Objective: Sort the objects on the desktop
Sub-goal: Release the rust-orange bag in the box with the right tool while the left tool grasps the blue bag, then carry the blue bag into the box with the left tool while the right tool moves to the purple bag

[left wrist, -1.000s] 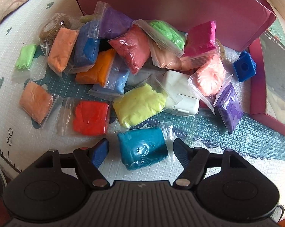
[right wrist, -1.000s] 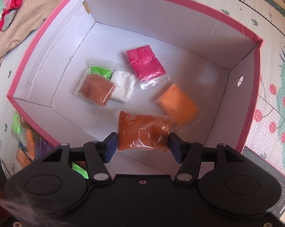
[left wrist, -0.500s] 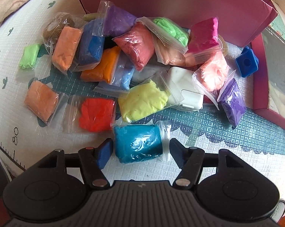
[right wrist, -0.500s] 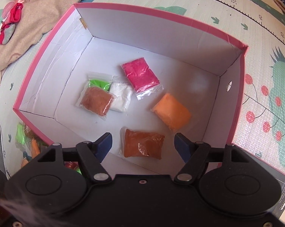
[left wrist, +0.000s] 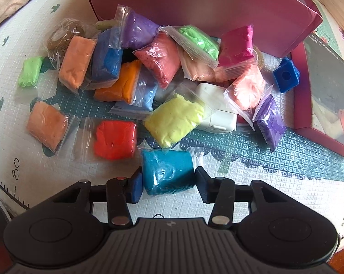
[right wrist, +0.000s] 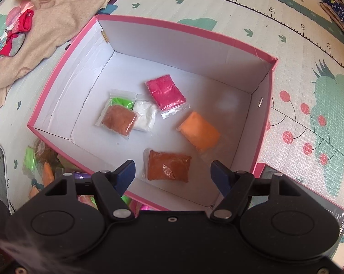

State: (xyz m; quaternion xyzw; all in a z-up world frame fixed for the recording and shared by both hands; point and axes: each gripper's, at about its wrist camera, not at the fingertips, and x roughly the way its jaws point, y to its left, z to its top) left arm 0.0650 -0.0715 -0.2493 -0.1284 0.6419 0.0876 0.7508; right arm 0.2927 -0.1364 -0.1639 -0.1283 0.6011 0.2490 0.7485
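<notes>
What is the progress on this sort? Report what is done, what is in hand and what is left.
Done: six clay bags lie in the pink box, among them the rust-brown bag below the open right gripper.
In hand: the left gripper is shut on the teal bag, which is on the mat.
Left: most of the job; the pile beside the box, from the red bag to the yellow bag.

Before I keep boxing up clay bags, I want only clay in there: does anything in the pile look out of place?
Yes. A white hard plastic block and a blue cube-shaped block sit among the soft clay bags.
</notes>
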